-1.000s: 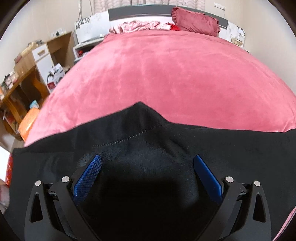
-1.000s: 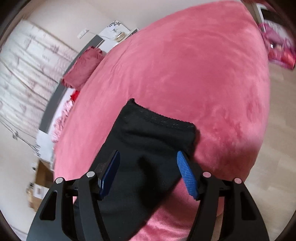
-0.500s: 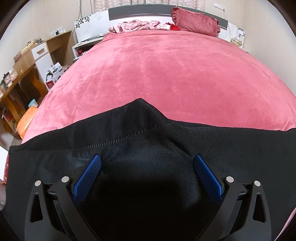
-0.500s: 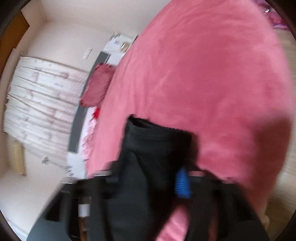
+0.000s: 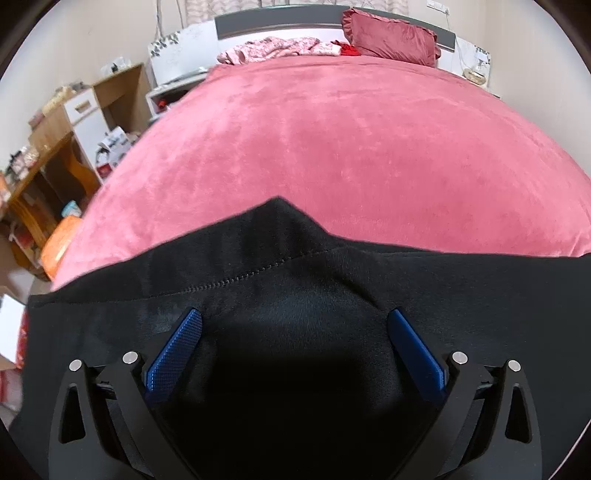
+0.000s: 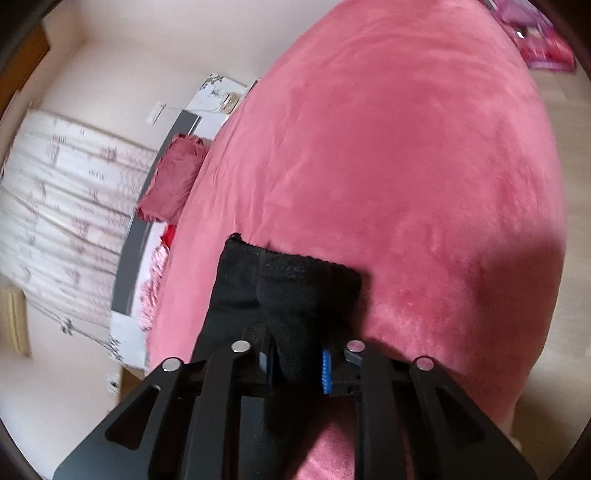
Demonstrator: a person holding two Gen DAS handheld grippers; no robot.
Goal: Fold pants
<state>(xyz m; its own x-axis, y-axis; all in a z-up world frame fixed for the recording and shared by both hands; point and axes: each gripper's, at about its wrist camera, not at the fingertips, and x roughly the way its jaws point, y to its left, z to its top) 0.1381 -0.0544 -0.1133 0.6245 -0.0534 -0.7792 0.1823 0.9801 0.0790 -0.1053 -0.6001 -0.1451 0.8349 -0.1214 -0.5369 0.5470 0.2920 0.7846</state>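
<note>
Nearest the foot of the bed (image 5: 332,155), the left hand-held gripper (image 5: 295,332) hangs released, its blue pads (image 5: 177,347) spread wide over the black pants (image 5: 295,288) with nothing pinched between them. Along the same foot edge, the right hand-held gripper (image 6: 299,365) is clenched on a bunched fold at the leg end of the pants (image 6: 291,295), the cloth gathered up between its pads. The pants lie stretched across the near part of the pink bedspread, seat seam and crotch point aimed toward the headboard (image 5: 332,22), hem cuff flat on the spread. To do this step well, I judge the left side should first take a firm pinch through both layers near the waist, so the cloth stays taut; the leg end should then be carried over level, edges matched, without dragging the plush cover. Farther up the bed, by the headboard, sit a red pillow (image 5: 391,35) and crumpled floral bedding (image 5: 277,48), well apart from the work
</note>
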